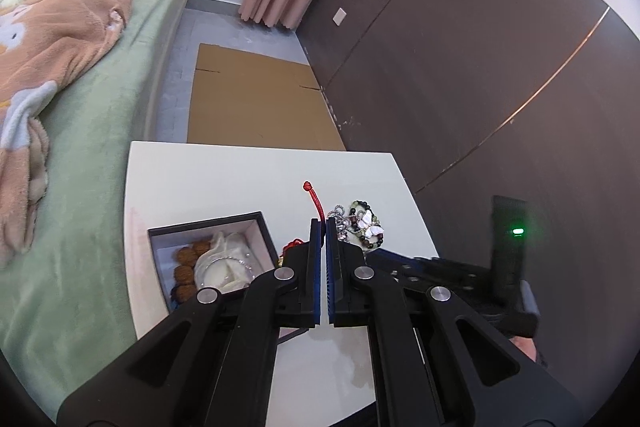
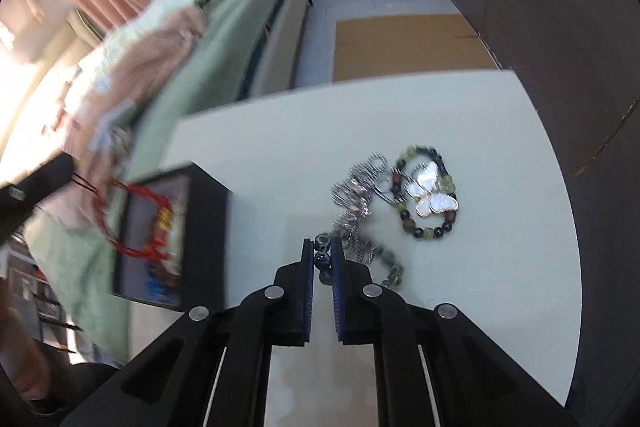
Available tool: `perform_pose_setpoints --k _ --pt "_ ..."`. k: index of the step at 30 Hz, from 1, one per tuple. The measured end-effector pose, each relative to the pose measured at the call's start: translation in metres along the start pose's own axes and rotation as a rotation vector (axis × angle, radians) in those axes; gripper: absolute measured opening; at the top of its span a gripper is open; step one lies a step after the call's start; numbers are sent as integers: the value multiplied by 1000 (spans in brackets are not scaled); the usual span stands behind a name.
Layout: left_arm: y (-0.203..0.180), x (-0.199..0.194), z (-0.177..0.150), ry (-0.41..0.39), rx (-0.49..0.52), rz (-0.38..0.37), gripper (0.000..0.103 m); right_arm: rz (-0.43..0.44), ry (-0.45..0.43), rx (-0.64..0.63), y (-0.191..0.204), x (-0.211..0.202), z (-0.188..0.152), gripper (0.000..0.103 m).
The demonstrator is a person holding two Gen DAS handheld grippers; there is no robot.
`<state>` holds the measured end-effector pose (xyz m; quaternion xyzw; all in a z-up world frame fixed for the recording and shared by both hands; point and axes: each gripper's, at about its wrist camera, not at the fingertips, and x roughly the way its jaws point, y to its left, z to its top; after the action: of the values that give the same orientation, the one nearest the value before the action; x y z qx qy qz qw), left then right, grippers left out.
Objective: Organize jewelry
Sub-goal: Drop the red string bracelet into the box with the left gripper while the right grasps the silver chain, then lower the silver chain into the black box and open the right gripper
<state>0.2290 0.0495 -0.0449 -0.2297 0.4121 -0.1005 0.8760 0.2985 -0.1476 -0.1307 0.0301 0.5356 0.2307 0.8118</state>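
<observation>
Jewelry (image 2: pixel 430 193) mid-table (image 2: pixel 500 267), clear of edges

Blurred beyond reading in the right wrist view: box (image 2: pixel 172 239), red cord bracelet (image 2: pixel 132 223) and bed (image 2: pixel 168 67); box contents partly hidden behind fingers (image 1: pixel 316 255).

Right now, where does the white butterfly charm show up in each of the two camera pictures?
Left wrist view: the butterfly charm lies right of centre, just beyond the right finger, on the beaded bracelet.
Right wrist view: the charm is right of centre, above the fingers.
Shared landmark: the black box, left of the jewelry.
</observation>
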Motion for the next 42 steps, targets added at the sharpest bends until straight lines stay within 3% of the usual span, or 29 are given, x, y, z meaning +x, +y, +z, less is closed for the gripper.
perform_pose_setpoints --k 3,5,6,14,23,24,25,26,27,29,38,42 --pt "4 -7 -2 0 -6 0 5 63 -55 -1 10 -19 0 8" --pt "12 -11 -2 2 -28 13 38 94 -87 -3 16 -29 0 8" --pt "15 -14 -3 -13 -37 19 63 116 -109 -4 20 -35 0 8" --pt "40 -29 0 -50 -66 59 65 251 -188 -44 52 -50 8 9" --pt "59 -32 6 -63 -103 71 68 383 -199 -106 94 -48 12 9" --pt "60 -33 5 -65 -106 72 68 381 -172 -117 101 -42 13 13" --pt "62 -33 5 -66 -109 74 69 361 -142 -123 106 -36 12 29" --pt "63 -32 5 -66 -112 77 69 338 -105 -122 108 -27 12 48" --pt "65 -32 5 -65 -114 78 69 318 -96 -115 108 -23 11 76" --pt "66 -31 6 -63 -116 79 69 221 -138 -108 100 -25 8 78" --pt "51 -21 6 -49 -85 62 71 143 -176 4 32 -52 6 79" --pt "35 -7 5 -25 -51 59 72 85 -183 35 5 -62 3 91"
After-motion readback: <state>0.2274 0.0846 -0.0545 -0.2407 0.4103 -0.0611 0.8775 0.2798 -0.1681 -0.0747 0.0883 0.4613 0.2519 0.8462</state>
